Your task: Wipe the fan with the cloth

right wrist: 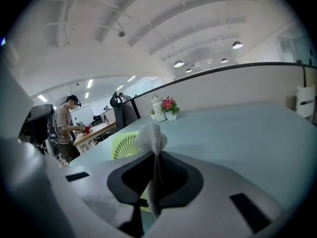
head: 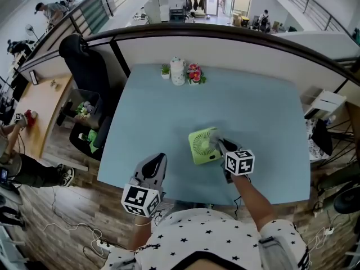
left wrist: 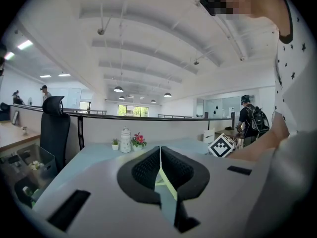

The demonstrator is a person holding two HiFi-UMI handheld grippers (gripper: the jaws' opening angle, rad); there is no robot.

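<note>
A small green fan (head: 202,146) stands on the light-blue table (head: 152,117), near its front edge. My right gripper (head: 221,145) is just to the fan's right, shut on a grey cloth (head: 214,136) that touches the fan's right side. In the right gripper view the cloth (right wrist: 151,137) sticks up from between the jaws of the right gripper (right wrist: 154,156), with the fan's grille (right wrist: 124,145) close behind on the left. My left gripper (head: 156,162) hovers at the table's front edge, left of the fan, shut and holding nothing. Through the left gripper (left wrist: 160,153) only a sliver of the fan (left wrist: 167,183) shows.
A white jar (head: 178,71) with a small green plant and a pot of pink flowers (head: 194,73) stands at the table's far edge against a partition. A black office chair (head: 84,61) is at the far left. A person stands at a wooden desk (right wrist: 94,129).
</note>
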